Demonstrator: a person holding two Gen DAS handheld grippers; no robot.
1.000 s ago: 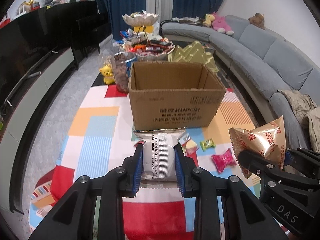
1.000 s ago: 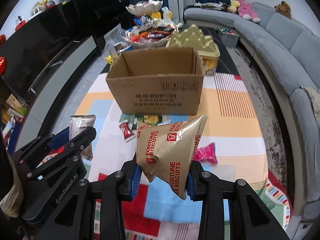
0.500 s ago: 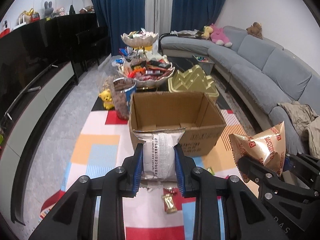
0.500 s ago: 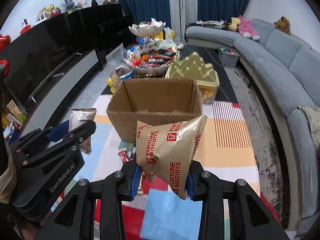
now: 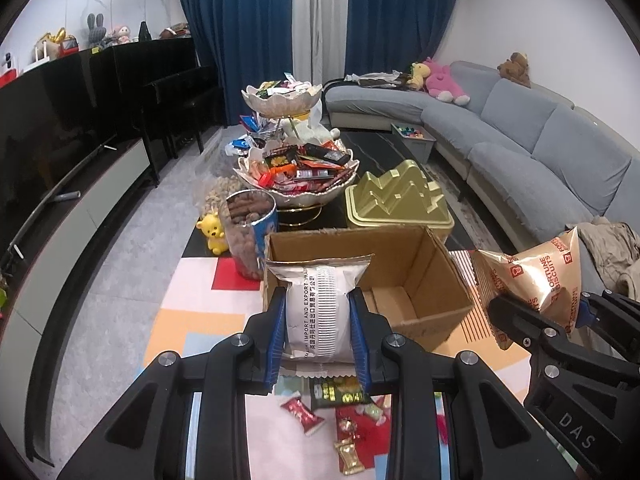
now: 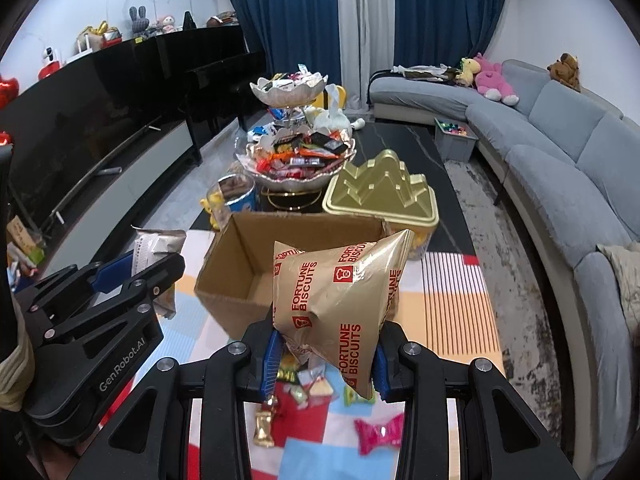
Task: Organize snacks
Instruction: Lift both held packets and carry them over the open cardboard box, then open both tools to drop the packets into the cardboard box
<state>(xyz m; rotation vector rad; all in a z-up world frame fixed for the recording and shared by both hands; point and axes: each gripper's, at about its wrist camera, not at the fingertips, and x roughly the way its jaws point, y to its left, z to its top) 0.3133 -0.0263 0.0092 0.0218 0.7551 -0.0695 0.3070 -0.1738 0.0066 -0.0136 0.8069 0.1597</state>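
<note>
Left wrist view showed the left gripper (image 5: 319, 330) clenched on a silver packet (image 5: 319, 312), while only the right wrist view showed the right gripper (image 6: 325, 354) grasping the gold biscuit bag (image 6: 340, 300) face-on.

Patchwork cloth (image 5: 208, 320) carries the cardboard box (image 5: 416, 280) and scattered candies (image 6: 378, 432)

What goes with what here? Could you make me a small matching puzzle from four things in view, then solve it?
Things:
1. gold bag
2. silver pack
3. box
4. pink candy

States:
a. open on top, on the mat
b. held in the right jaws
c. lying loose on the mat
d. held in the left jaws

Pairs: 1-b, 2-d, 3-a, 4-c
</note>
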